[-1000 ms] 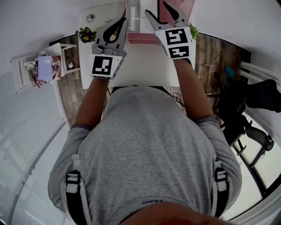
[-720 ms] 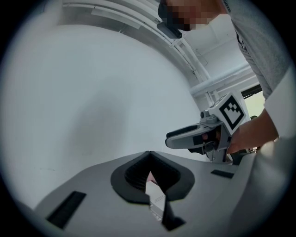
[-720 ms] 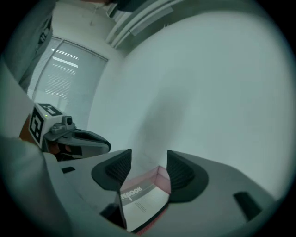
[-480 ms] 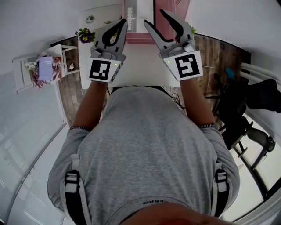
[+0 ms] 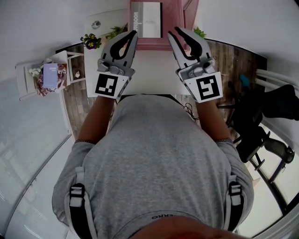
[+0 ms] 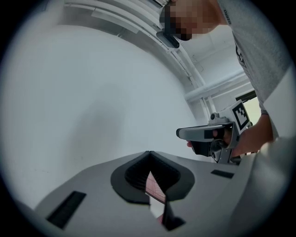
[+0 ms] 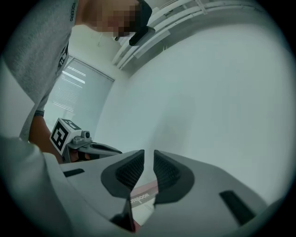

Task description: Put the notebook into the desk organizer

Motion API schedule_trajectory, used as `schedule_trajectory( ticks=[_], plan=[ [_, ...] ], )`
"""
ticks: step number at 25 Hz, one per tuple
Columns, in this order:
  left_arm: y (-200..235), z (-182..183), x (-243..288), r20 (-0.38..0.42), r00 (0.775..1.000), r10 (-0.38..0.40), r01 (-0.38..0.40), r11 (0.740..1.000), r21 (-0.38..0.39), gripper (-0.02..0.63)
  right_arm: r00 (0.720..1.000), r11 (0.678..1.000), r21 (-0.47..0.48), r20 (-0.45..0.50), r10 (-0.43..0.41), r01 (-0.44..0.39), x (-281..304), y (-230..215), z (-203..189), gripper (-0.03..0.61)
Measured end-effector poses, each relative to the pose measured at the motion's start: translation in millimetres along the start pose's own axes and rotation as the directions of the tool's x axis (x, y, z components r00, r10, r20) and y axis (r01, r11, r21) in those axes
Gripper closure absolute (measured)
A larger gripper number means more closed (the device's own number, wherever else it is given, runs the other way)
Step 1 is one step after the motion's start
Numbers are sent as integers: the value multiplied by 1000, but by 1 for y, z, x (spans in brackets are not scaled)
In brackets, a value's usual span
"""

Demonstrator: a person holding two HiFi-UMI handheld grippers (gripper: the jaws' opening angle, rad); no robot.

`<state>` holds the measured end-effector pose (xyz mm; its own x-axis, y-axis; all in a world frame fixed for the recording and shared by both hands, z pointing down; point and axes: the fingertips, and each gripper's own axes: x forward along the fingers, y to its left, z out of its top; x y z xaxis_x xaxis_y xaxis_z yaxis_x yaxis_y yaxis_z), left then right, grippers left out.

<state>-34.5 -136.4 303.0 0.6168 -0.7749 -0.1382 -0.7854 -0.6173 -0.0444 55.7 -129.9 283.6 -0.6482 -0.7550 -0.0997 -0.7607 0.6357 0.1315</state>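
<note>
The notebook [image 5: 149, 18], pale with a dark lettered spine, lies in the pink desk organizer [image 5: 174, 13] at the far edge of the white table [image 5: 154, 70]. My left gripper [image 5: 134, 32] is shut on nothing, its tips close to the organizer's front left corner. My right gripper [image 5: 174, 31] hovers at the organizer's front right, apart from the notebook. Its jaws are closing, with a narrow gap left and nothing between them. In the right gripper view the notebook [image 7: 140, 197] shows below the jaws of the right gripper [image 7: 148, 159].
Purple potted flowers [image 5: 92, 37] stand at the table's left corner, and a green plant [image 5: 200, 32] sits right of the organizer. A small white shelf [image 5: 28, 77] with a purple book is on the floor at left. Dark chairs [image 5: 261, 121] stand at right.
My right gripper has drawn back from the organizer toward the body and its jaws have narrowed from wide open. The notebook now shows fully in the organizer. The left gripper barely moved.
</note>
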Motion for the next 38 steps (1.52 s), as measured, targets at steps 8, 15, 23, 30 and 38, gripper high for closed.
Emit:
schedule_trajectory(
  ticks=[8, 15, 23, 30, 38],
  plan=[
    [-6, -8, -9, -17, 1000, -6, 7, 1000, 16, 595, 997, 999, -31, -73, 24, -26, -26, -3, -28, 571],
    [-6, -16, -14, -26, 1000, -3, 3, 1000, 19, 595, 996, 1000, 5, -87, 23, -23, -33, -7, -44, 572],
    [-5, -16, -14, -23, 1000, -2, 2, 1000, 19, 595, 995, 1000, 4, -97, 30, -30, -35, -10, -48, 572],
    [-5, -15, -16, -25, 1000, 1, 0, 1000, 28, 595, 994, 999, 2, -103, 40, -40, -33, -5, -47, 572],
    [-5, -18, -16, -31, 1000, -1, 2, 1000, 24, 595, 994, 999, 7, -104, 36, -35, -34, -5, -49, 572]
  ],
)
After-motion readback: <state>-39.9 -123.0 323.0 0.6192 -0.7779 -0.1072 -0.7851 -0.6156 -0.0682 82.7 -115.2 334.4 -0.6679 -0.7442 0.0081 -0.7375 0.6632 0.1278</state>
